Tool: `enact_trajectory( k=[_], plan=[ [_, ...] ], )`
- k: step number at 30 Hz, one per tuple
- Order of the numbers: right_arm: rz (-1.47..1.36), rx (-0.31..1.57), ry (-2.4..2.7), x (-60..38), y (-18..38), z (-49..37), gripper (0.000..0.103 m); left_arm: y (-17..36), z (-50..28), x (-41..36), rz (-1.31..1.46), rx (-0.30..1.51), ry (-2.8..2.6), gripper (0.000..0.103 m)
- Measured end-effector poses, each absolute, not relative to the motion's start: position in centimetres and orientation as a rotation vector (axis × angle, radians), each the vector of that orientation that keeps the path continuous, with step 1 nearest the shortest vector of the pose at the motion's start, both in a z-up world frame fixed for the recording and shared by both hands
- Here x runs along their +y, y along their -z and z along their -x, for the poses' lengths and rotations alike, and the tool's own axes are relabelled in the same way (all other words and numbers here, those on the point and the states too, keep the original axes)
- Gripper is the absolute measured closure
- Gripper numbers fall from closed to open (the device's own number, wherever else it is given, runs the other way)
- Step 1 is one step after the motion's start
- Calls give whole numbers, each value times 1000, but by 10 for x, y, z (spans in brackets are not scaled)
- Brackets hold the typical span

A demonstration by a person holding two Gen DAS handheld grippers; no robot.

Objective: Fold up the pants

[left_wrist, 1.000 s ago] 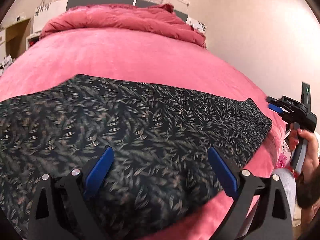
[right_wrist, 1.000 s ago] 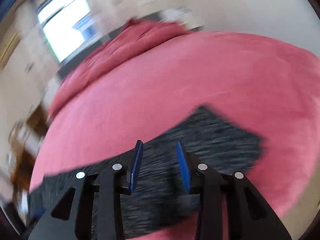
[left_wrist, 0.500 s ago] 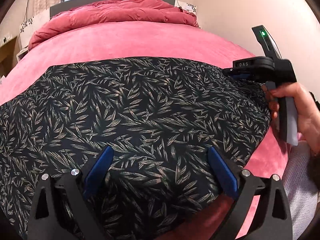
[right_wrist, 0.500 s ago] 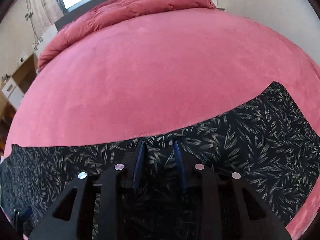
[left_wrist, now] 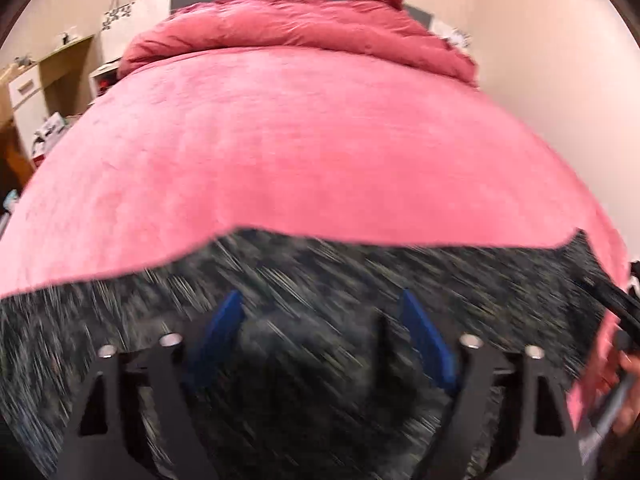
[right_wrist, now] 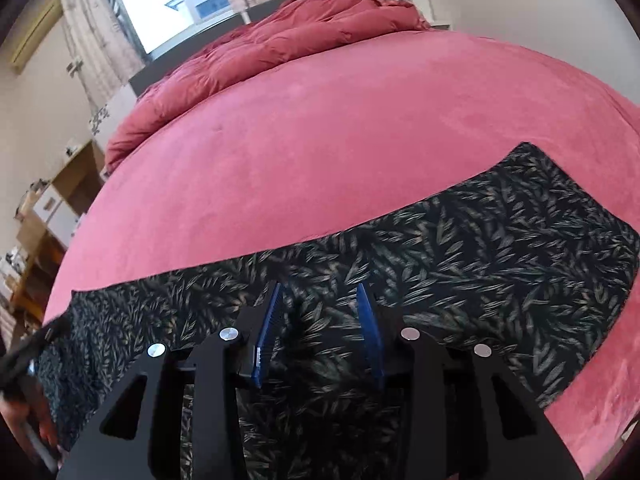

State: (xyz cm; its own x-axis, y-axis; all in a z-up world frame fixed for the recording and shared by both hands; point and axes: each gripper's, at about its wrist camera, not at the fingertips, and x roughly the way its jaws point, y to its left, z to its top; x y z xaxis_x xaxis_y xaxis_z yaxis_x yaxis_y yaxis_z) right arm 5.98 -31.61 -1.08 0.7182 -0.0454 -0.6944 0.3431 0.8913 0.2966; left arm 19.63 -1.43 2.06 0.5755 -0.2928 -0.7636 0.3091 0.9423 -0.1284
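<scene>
Pink bed (right_wrist: 360,128) fills both views, a rumpled red duvet (right_wrist: 280,44) heaped at its far end. Pants (right_wrist: 460,264), dark with a leaf print, lie flat across the near edge. Above them the left gripper (left_wrist: 320,320), blurred, has just been closing yet stands wide. The right gripper (right_wrist: 318,312) has just been opening, its gap narrow, nothing pinched between its pads.

Bare bedspread (right_wrist: 320,152) beyond — perhaps unobstructed
</scene>
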Motion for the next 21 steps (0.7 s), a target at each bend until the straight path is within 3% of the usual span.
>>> enact_trajectory(
  k=[3,9,16,19,21],
  plan=[
    [-416,759,217,-313,13,-61,65,-4,-230,-13,4,913,315,39],
    [-410,821,237,-312,25,-88,65,20,-254,-2,-12,833,240,28],
    [-430,799,240,-311,22,-91,65,14,-244,-4,-15,812,210,28],
    [-452,765,248,-318,18,-84,65,7,-225,-2,-7,812,212,10],
    [-449,750,262,-320,16,-80,65,6,-209,-6,-39,814,208,8]
  ],
)
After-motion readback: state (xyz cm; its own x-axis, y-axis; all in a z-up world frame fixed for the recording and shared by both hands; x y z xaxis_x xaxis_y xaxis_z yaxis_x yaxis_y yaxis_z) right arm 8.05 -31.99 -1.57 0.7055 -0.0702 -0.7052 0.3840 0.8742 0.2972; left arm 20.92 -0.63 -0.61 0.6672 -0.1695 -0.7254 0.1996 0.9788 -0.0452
